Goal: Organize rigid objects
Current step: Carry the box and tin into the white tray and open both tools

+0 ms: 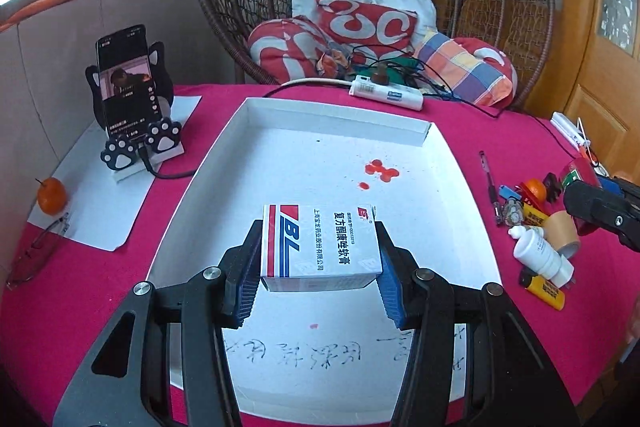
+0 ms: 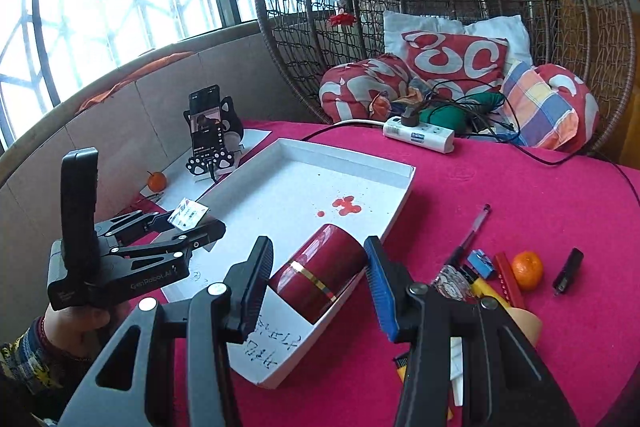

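My left gripper (image 1: pixel 318 259) is shut on a white medicine box (image 1: pixel 320 243) with red and blue stripes, held just above the floor of the white tray (image 1: pixel 224 147). The right wrist view shows the same gripper (image 2: pixel 192 223) and box (image 2: pixel 187 213) over the tray's left edge (image 2: pixel 248 171). My right gripper (image 2: pixel 318 267) holds a dark red cylinder with gold bands (image 2: pixel 316 277) between its fingers, over the tray's right rim. The right gripper (image 1: pixel 600 207) also shows at the right edge of the left wrist view.
Right of the tray lie a pen (image 2: pixel 468 237), small orange (image 2: pixel 527 270), black clip (image 2: pixel 568 271), white bottle (image 1: pixel 540 255), tape roll (image 1: pixel 560 233) and lighters (image 1: pixel 544 289). A phone on a paw stand (image 1: pixel 128 95), another orange (image 1: pixel 51 195) and glasses (image 1: pixel 36 251) sit left. A power strip (image 1: pixel 386 93) lies behind.
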Tool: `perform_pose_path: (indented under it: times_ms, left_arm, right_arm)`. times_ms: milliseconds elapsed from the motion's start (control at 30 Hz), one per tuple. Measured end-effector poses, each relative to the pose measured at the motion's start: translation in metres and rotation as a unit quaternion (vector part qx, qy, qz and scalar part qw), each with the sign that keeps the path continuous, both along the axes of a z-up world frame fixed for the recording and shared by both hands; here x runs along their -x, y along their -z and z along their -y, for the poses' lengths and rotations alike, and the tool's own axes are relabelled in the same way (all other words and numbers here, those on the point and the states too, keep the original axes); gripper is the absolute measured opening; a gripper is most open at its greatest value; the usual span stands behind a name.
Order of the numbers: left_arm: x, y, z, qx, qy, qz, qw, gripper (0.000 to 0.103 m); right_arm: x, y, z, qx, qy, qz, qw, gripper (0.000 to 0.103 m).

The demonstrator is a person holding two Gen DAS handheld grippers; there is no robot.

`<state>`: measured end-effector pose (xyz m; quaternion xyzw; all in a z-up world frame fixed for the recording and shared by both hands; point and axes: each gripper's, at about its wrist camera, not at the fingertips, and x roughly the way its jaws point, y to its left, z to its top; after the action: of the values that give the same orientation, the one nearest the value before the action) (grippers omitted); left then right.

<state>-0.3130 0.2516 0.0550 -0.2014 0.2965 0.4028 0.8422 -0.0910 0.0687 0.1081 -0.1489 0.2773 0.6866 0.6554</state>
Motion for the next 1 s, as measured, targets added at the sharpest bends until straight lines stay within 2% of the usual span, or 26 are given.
perform_pose_path:
  times_ms: [67,233,367,733,800,833,867,933,967,1000]
  left_arm:
    - [-0.001,0.003,-0.008,0.013,-0.001,0.001,0.9999,0.051]
    - [-0.011,0.008,-0.022,0.012,-0.016,-0.014,0.9997,0.051]
    - [-0.012,0.016,-0.033,0.027,-0.035,-0.021,0.9988,0.051]
    - [-0.005,0.027,-0.043,0.045,-0.062,-0.029,0.9967,0.052]
    - [-0.004,0.027,-0.042,0.046,-0.062,-0.020,0.9968,0.057]
    - [-0.004,0.025,-0.041,0.045,-0.063,-0.015,0.9969,0.077]
    - [-0.002,0.023,-0.039,0.041,-0.065,-0.008,0.9970,0.091]
    - [0.003,0.017,-0.035,0.025,-0.076,0.004,0.9968,0.099]
    - [0.006,0.015,-0.034,0.022,-0.081,0.007,0.9964,0.103]
    - [0.010,0.014,-0.034,0.022,-0.086,0.012,0.9959,0.103]
  right_arm:
    - [0.005,0.004,-0.014,0.008,-0.004,-0.004,1.000,0.047]
    - [0.017,0.015,-0.045,0.032,-0.001,0.005,0.999,0.047]
    - [0.026,0.028,-0.067,0.052,-0.004,0.003,0.999,0.047]
    - [0.039,0.054,-0.083,0.084,-0.002,0.007,0.996,0.048]
    - [0.039,0.055,-0.083,0.087,-0.001,0.007,0.996,0.048]
    - [0.039,0.055,-0.083,0.088,0.001,0.008,0.996,0.048]
    - [0.039,0.054,-0.082,0.087,0.003,0.012,0.996,0.058]
    - [0.038,0.051,-0.078,0.077,0.018,0.022,0.997,0.083]
    - [0.036,0.049,-0.076,0.068,0.025,0.025,0.997,0.091]
    - [0.033,0.048,-0.074,0.062,0.027,0.020,0.997,0.093]
